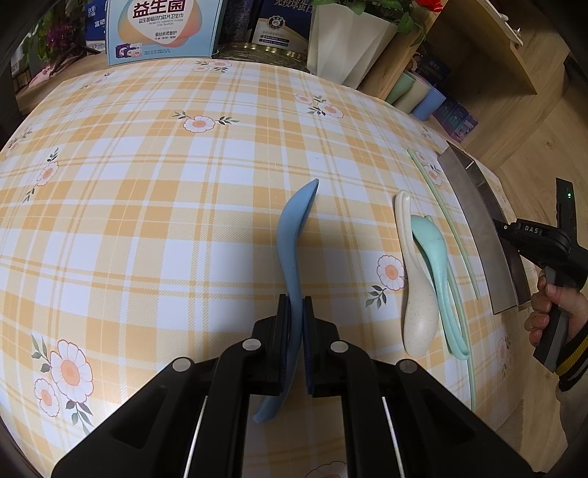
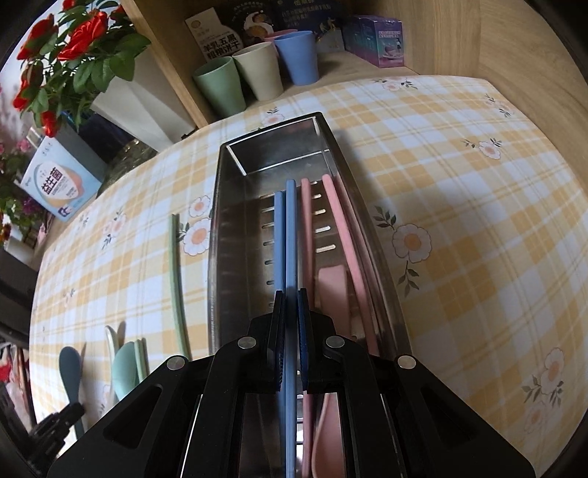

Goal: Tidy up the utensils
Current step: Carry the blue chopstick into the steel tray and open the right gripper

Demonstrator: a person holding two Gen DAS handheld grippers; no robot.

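Note:
My left gripper (image 1: 296, 305) is shut on a blue spoon (image 1: 296, 224), held by its middle over the checked tablecloth (image 1: 147, 184). A cream spoon (image 1: 419, 305) and a mint spoon (image 1: 437, 257) lie to its right, with green chopsticks (image 1: 441, 206) beside the steel tray (image 1: 477, 220). My right gripper (image 2: 290, 294) is shut on blue chopsticks (image 2: 288, 228) over the steel tray (image 2: 220, 220). Pink chopsticks (image 2: 341, 228) and a pink spoon (image 2: 330, 290) lie in the tray. The blue spoon (image 2: 70, 364), mint spoon (image 2: 123, 367) and green chopstick (image 2: 176, 272) show at left.
Green (image 2: 220, 88), cream (image 2: 257, 70) and blue (image 2: 297, 55) cups stand on a wooden shelf behind the tray. A white planter with red flowers (image 2: 73, 36), boxes (image 1: 161, 29) and a glass dish (image 1: 257, 53) line the table's far edge.

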